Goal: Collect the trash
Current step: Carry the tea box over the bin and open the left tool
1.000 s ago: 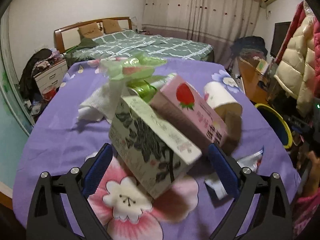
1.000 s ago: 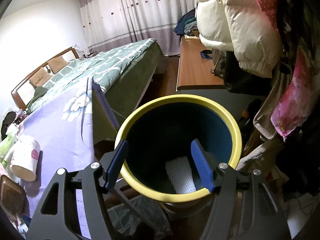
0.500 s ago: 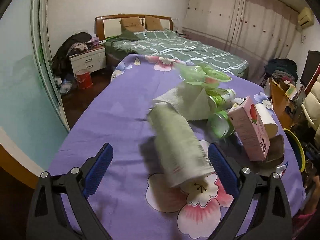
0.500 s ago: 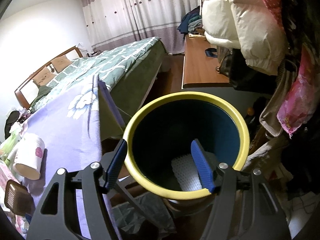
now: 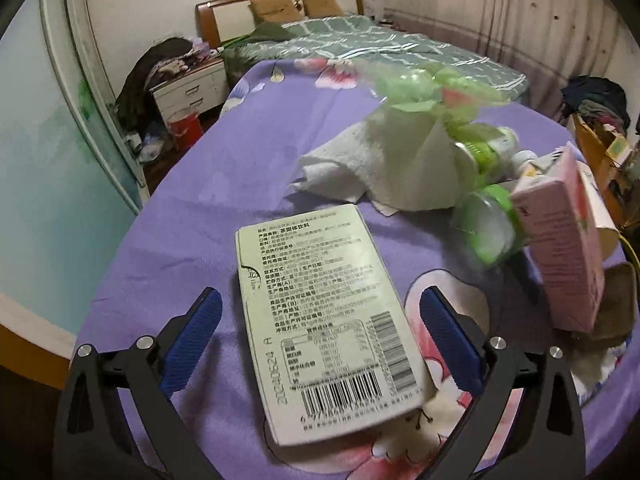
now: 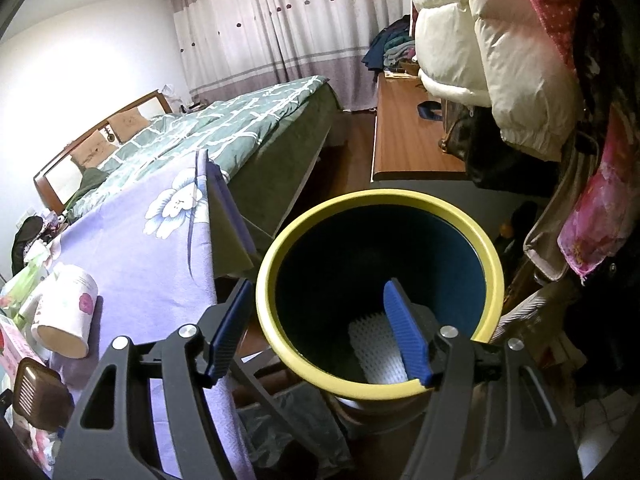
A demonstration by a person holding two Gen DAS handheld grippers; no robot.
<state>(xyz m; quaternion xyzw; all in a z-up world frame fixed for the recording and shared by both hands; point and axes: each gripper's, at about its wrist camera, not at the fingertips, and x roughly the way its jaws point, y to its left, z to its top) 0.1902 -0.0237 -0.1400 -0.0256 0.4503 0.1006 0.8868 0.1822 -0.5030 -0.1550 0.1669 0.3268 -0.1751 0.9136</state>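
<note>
A bedroom, with a tabletop (image 5: 192, 208) under a purple flowered cloth. At its middle a flat pale box (image 5: 320, 308) lies label up, and every other piece of trash sits relative to it. The left tool (image 5: 320, 332) hangs over the box with its jaws opening wide, the box between them but not pressed. Beyond the box lies a crumpled white tissue (image 5: 376, 164); to its right are green bottles (image 5: 488, 228), a pink carton (image 5: 560, 248) and a brown piece (image 5: 616, 304).

The task looks barely begun: nearly all the trash is on the tabletop.

Only the right-hand view shows the bin (image 6: 276, 272), yellow-rimmed and dark inside, standing off the tabletop's edge with one white mesh piece (image 6: 376, 352) at the bottom. The right tool (image 6: 320, 336) hovers at its near rim, jaws apart and empty. That view also catches a paper cup (image 6: 68, 312) lying on its side. The left-hand view alone shows the box and tissue.
</note>
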